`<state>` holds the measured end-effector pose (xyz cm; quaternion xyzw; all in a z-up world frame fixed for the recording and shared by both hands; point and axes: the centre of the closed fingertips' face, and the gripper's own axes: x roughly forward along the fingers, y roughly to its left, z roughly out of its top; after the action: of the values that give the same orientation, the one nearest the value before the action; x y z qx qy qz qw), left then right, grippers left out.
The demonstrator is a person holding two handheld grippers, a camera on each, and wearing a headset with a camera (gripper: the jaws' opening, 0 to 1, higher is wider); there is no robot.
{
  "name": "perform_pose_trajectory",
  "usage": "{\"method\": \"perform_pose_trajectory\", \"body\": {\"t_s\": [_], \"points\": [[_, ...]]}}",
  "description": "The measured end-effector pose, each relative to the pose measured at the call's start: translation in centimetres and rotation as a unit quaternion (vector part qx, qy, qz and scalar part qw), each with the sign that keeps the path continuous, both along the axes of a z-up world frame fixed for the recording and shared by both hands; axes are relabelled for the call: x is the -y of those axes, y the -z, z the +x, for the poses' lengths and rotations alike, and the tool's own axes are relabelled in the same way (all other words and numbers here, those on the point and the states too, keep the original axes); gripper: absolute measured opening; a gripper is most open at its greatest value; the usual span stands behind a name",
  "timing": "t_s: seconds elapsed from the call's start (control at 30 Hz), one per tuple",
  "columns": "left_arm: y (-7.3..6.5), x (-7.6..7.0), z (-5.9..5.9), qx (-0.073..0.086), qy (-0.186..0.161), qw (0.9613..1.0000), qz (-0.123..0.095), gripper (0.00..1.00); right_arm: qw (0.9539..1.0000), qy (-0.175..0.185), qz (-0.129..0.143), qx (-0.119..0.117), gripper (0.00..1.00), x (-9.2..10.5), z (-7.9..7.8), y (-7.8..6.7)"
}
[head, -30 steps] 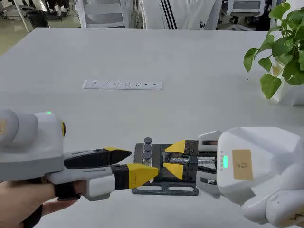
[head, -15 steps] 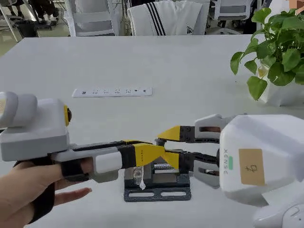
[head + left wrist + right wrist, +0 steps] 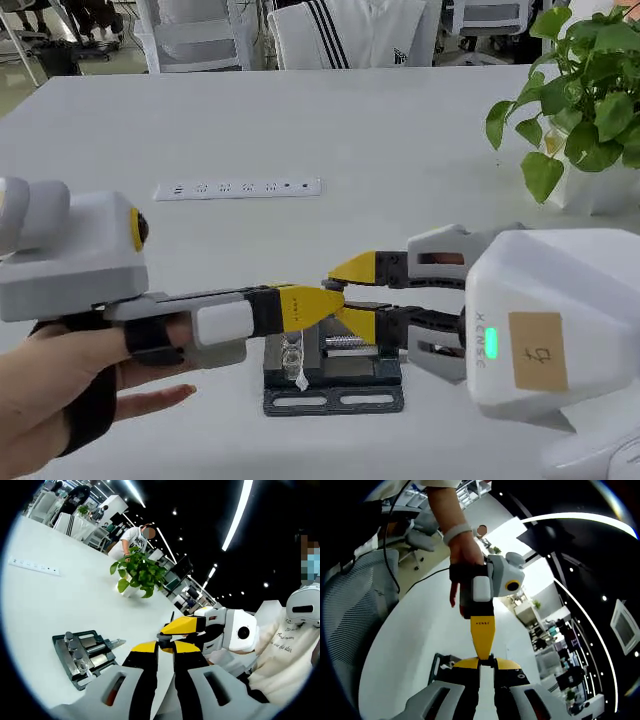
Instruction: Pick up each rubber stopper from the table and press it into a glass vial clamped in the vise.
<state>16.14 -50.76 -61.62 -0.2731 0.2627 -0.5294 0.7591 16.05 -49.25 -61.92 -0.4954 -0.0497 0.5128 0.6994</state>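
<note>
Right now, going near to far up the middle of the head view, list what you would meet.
Nearest, the dark metal vise with a clear glass vial → long white power strip → white garment with black stripes, at the back.

My headset camera looks forward and down, close over the vise [image 3: 345,368]. The cameras on my left gripper [image 3: 335,296] and right gripper [image 3: 341,297] face each other; both catch the vise.
</note>
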Motion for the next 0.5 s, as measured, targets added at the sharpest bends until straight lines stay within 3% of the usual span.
{"method": "perform_pose_trajectory", "body": {"t_s": [0.23,0.5], "points": [[-0.14,-0.27,-0.24,0.01,-0.004,0.9999,0.001,0.04,1.0,-0.007,-0.005,0.001,0.06,-0.09,-0.09,-0.04],[0.36,-0.53,-0.51,0.001,-0.013,0.9999,-0.003,0.04,0.9998,-0.011,-0.011,-0.008,0.06,-0.24,-0.44,0.31]]}}
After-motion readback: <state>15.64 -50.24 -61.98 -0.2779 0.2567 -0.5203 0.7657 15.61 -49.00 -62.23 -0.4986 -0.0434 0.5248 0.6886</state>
